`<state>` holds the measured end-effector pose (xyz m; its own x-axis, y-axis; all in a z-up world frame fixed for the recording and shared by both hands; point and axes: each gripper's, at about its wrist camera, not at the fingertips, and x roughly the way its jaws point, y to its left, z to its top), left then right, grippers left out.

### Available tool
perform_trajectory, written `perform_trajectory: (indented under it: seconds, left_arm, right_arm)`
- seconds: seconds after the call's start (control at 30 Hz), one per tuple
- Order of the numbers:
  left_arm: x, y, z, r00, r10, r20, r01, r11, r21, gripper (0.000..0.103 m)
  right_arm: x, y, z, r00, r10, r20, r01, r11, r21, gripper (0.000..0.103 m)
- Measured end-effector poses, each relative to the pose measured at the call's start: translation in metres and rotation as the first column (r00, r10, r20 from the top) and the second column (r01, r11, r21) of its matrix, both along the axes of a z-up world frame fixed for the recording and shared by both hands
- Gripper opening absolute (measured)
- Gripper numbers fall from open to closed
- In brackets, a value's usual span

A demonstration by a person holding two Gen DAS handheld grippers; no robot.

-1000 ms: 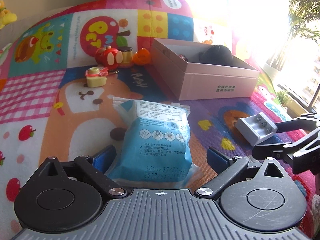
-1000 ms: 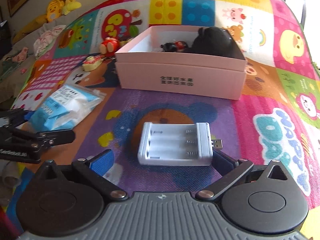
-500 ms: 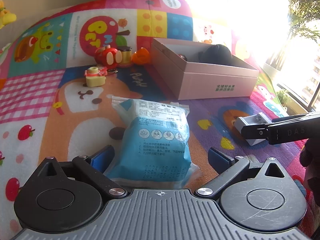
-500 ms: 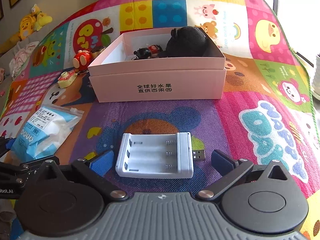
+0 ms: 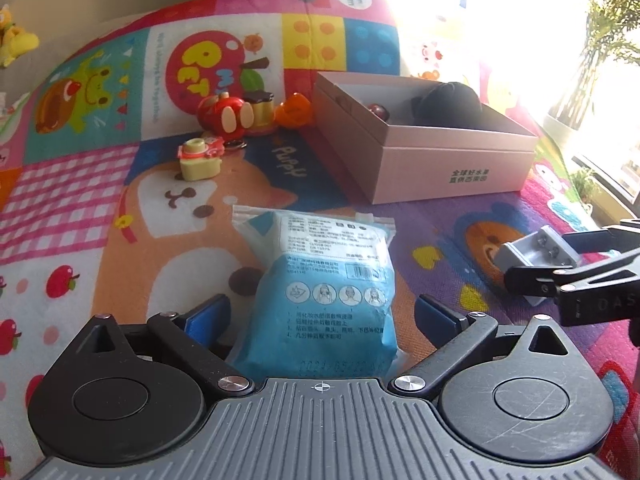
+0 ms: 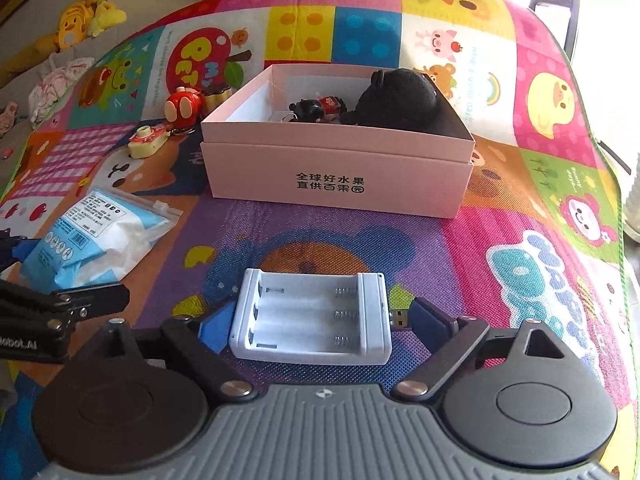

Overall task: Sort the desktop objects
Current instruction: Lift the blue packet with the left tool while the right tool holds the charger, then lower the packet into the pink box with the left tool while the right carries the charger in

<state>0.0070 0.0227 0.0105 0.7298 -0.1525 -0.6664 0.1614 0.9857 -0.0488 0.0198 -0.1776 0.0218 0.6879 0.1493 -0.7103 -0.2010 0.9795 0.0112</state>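
A blue and white sealed pack lies on the play mat between the open fingers of my left gripper; the pads stand clear of its sides. A white battery holder with a USB plug sits between the fingers of my right gripper; the left pad is at its side, the right pad is by the plug, and it is tilted above the mat in the left wrist view. An open pink box stands farther back with a black plush and small figures inside.
A red mushroom toy, a brown-topped toy, an orange toy and a yellow camera toy lie left of the box. The colourful mat ends at the right. Plush toys lie far left.
My right gripper has narrowed around the battery holder and raised it from the mat, nearer the box. My left gripper has stayed around the pack.
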Motion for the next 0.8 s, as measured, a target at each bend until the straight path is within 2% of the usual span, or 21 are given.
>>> perform_trajectory:
  seconds: [0.03, 0.13, 0.23, 0.37, 0.47, 0.57, 0.67, 0.8]
  left_arm:
    - [0.002, -0.002, 0.001, 1.0, -0.005, -0.002, 0.005, 1.0, 0.012, 0.08]
    - [0.003, -0.008, 0.002, 0.999, -0.034, -0.007, 0.035, 0.997, 0.064, 0.07]
    - [-0.004, -0.013, 0.006, 0.997, -0.076, -0.005, 0.076, 0.993, 0.085, 0.061]
    - [-0.011, -0.016, 0.031, 0.991, -0.135, 0.022, 0.134, 0.991, 0.024, 0.06]
    - [-0.004, -0.022, 0.067, 0.981, -0.15, 0.126, 0.15, 0.989, 0.008, 0.06]
    - [0.02, -0.031, 0.101, 0.966, -0.148, 0.213, 0.158, 0.987, -0.029, 0.06]
    - [0.05, -0.045, 0.121, 0.951, -0.138, 0.278, 0.16, 0.985, -0.061, 0.06]
    - [0.093, -0.069, 0.124, 0.952, -0.126, 0.278, 0.165, 0.979, -0.121, 0.06]
  right_arm:
    - [-0.001, -0.002, 0.002, 1.0, 0.006, -0.006, -0.006, 1.0, 0.01, 0.091]
    - [-0.006, -0.011, 0.01, 0.999, 0.031, -0.025, -0.03, 0.998, 0.05, 0.091]
    - [-0.012, -0.022, 0.022, 0.998, 0.057, -0.025, -0.055, 0.995, 0.089, 0.091]
    - [-0.022, -0.038, 0.053, 0.997, 0.055, 0.057, -0.061, 0.992, 0.112, 0.091]
    - [-0.029, -0.052, 0.086, 0.988, 0.034, 0.15, -0.056, 0.987, 0.147, 0.091]
    - [-0.035, -0.064, 0.115, 0.968, 0.003, 0.25, -0.047, 0.984, 0.174, 0.091]
    - [-0.043, -0.073, 0.133, 0.945, -0.02, 0.326, -0.042, 0.983, 0.181, 0.091]
    - [-0.045, -0.083, 0.134, 0.937, -0.038, 0.348, -0.024, 0.985, 0.172, 0.091]
